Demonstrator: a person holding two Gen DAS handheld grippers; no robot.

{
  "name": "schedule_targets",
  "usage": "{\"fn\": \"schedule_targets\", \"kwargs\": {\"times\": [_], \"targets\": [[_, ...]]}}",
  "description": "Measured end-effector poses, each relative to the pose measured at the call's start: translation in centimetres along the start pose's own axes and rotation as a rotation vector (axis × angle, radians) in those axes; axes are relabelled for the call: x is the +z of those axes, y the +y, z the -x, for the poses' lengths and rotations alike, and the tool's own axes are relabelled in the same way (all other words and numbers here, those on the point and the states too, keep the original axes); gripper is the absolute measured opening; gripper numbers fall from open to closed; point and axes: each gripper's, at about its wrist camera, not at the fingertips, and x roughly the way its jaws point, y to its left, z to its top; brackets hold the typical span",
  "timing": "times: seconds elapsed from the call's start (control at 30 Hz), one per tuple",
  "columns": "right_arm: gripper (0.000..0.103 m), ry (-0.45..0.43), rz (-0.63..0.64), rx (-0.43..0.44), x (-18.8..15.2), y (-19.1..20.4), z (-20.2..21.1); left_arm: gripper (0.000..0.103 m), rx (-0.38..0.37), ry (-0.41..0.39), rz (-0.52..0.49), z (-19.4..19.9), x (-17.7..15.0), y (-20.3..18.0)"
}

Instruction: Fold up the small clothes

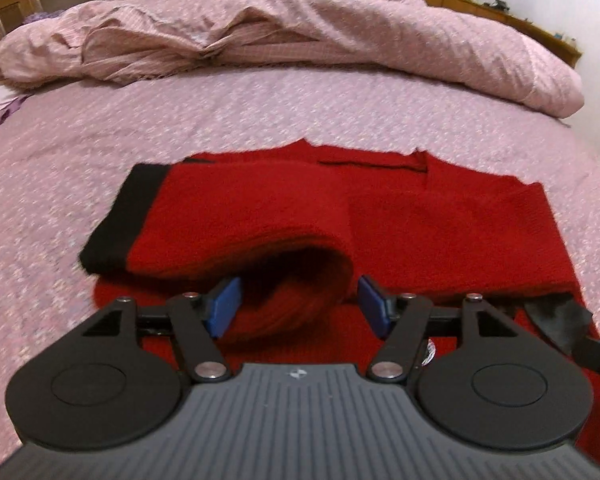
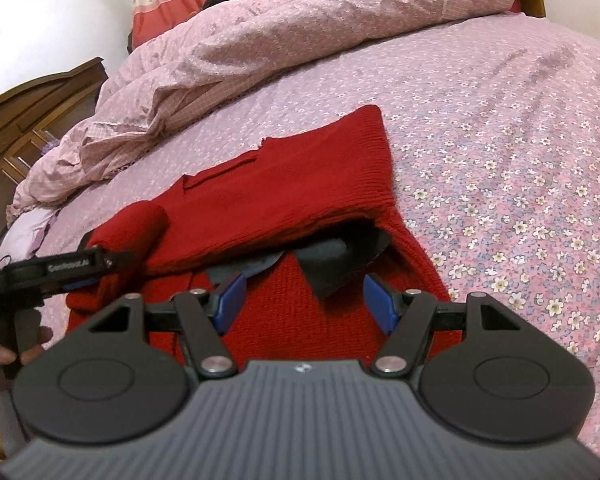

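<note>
So far both sleeves lie folded over the red sweater [image 1: 440, 232]. My left gripper [image 1: 300, 304] and right gripper [image 2: 304, 300] gape, clamping nothing. Body fold remains, I judge.

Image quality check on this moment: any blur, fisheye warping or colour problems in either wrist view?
Left wrist view: strong fisheye bowing of the bed; the red sweater is soft and oversaturated, its knit lost. Right wrist view: knit ribs on the sweater are sharper, floral bedsheet crisp; the left tool at the edge is blurred. Lighting dim and flat in both, no glare.
</note>
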Motion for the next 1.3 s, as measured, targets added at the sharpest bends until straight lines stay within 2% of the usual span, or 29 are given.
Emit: {"fn": "schedule_targets", "kwargs": {"times": [0.17, 0.33, 0.6, 0.87, 1.3], "targets": [[0.067, -0.002, 0.019, 0.005, 0.0, 0.7, 0.2, 0.070, 0.024, 0.032, 0.041, 1.1, -0.3, 1.5], [0.067, 0.001, 0.046, 0.009, 0.2, 1.5, 0.3, 0.070, 0.079, 0.051, 0.048, 2.3, -0.5, 3.0], [0.067, 0.010, 0.135, 0.035, 0.5, 4.0, 0.0, 0.070, 0.127, 0.040, 0.105, 4.0, -1.8, 6.8], [0.067, 0.038, 0.301, 0.100, 1.0, 9.4, -1.5, 0.070, 0.169, 0.052, 0.210, 3.6, -2.8, 10.3], [0.067, 0.062, 0.624, 0.161, 0.9, 20.0, -5.7, 0.070, 0.169, 0.048, 0.242, 3.2, -3.0, 12.0]]}}
